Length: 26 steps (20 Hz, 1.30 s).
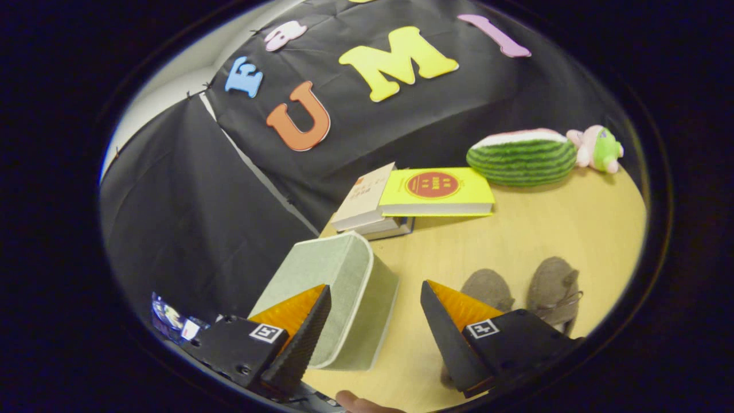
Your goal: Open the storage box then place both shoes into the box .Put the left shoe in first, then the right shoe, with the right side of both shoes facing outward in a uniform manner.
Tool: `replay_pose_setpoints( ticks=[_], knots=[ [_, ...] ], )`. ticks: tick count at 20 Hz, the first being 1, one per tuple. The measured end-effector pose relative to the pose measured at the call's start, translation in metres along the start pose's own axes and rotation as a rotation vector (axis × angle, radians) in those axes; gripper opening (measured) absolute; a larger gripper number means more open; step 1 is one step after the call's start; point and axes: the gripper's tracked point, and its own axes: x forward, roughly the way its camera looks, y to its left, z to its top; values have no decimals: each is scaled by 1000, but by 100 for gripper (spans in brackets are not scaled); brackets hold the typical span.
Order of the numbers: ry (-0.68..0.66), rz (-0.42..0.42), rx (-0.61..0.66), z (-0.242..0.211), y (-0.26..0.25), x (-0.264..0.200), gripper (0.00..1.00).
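We count one storage box (338,298), two shoes, three books, and two soft toys on the wooden tabletop (550,223). The box is pale green fabric with a lighter trimmed rim and rounded corners, and its lid looks raised. We take it as our landmark: it stands at the tabletop's near left corner, and the claw (375,330) hangs with its fingers spread wide, holding nothing, one finger overlapping the box's front face. To the right of the box lie the two shoes, grey-brown and suede-looking, side by side; the left one (487,289) sits partly behind the other finger, the right one (553,289) shows a lace. Beyond the box are the books: a yellow one (437,192), a cream one (364,198), a third (384,229) beneath. Farther right rest a watermelon plush (522,156) and a small pink-and-green plush (596,149)
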Motion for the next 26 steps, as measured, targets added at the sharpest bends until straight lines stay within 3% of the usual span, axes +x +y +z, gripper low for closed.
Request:
replay_pose_setpoints(
  ticks=[4,7,12,15,18,26],
  knots=[
    [136,247,247,-17,26,35,100],
    [228,275,309,-33,24,59,99],
    [394,438,480,-38,46,75,99],
    [443,445,517,-44,36,83,96],
    [457,471,542,-42,37,81,75],
    [429,385,420,-35,29,67,40]
  ],
)
